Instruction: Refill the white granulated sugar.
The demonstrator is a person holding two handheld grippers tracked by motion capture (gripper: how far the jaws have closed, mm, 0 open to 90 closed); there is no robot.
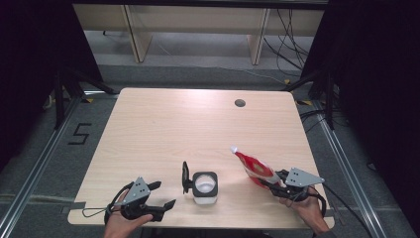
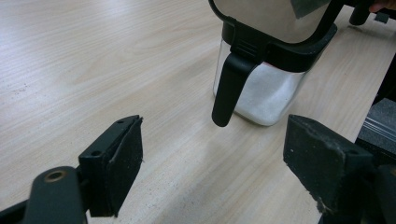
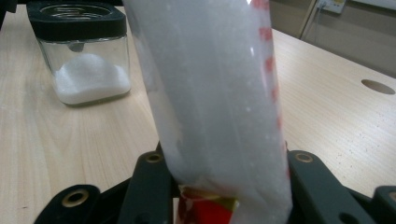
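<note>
Fingers (image 3: 149, 186) of the right gripper (image 1: 277, 184) are pressing in on both sides of a plastic bag (image 1: 253, 167), holding it near its lower end. Printed red and white outside, the bag is showing clear film packed with white grains in the right gripper view, and it is leaning up and away over the table (image 1: 198, 124) near the front right corner. Just left of it, a square glass jar (image 1: 205, 187) with a black rim and open hinged lid is sitting partly filled with white powder. Nearby, the left gripper (image 1: 161, 194) is hovering with jaws wide apart and nothing between them, pointing at the jar.
</note>
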